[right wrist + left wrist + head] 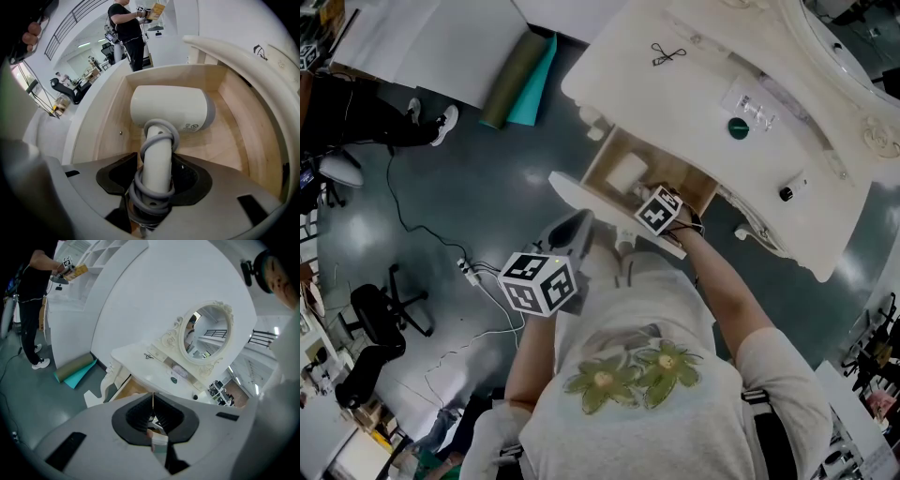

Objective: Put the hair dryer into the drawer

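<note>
- My right tongs (156, 180) are closed on the handle (157, 154) of the hair dryer (171, 112). The grey cord (159, 136) is wound around this handle, so the tongs press partly on the cord too.
- The handle points straight away from the tongs, in the same line as them. The thick head of the hair dryer lies across this line, from left to right.
- The head is already inside the open drawer (236, 108), between its two side walls and near the back wall. I cannot tell if it touches the wooden bottom or hangs just above it.
- I think the next move is short: bring the handle down until the hair dryer lies flat in the drawer, and then open the tongs. The handle end is the part nearest the drawer's front, so it must go down past the front edge.
- My left tongs (152, 404) are closed together and hold nothing. In the head view they are back near my body, well apart from the white desk (694, 94), so the right side does this work.
</note>
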Demonstrator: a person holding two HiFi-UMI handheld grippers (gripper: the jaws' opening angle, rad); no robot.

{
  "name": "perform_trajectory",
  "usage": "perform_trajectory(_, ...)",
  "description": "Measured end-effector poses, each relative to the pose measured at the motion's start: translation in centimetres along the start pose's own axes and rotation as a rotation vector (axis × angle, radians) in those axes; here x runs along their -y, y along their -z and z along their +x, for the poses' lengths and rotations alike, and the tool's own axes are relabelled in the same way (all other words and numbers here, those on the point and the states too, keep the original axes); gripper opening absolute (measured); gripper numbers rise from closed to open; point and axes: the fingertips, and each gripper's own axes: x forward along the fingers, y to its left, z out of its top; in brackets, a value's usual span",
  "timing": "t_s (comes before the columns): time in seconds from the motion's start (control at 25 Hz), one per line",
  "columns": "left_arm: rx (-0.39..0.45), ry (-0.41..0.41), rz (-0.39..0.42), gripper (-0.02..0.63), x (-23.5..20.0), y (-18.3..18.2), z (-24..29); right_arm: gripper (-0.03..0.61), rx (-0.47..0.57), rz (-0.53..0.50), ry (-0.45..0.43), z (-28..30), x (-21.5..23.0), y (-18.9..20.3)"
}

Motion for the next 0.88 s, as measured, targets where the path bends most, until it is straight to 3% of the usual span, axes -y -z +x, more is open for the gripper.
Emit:
perform_trajectory(0.52, -0.011, 0.002, 0.006, 0.017, 0.20, 0.19, 0.06, 0.222, -0.002, 0.010, 0.003, 0.75, 0.22, 0.24)
perform_trajectory(0.88, -0.017, 0.018, 0.016, 0.017, 0.83, -0.02, 0.66, 0.222, -0.064, 0.009, -0.029, 0.91, 0.16, 0.49)
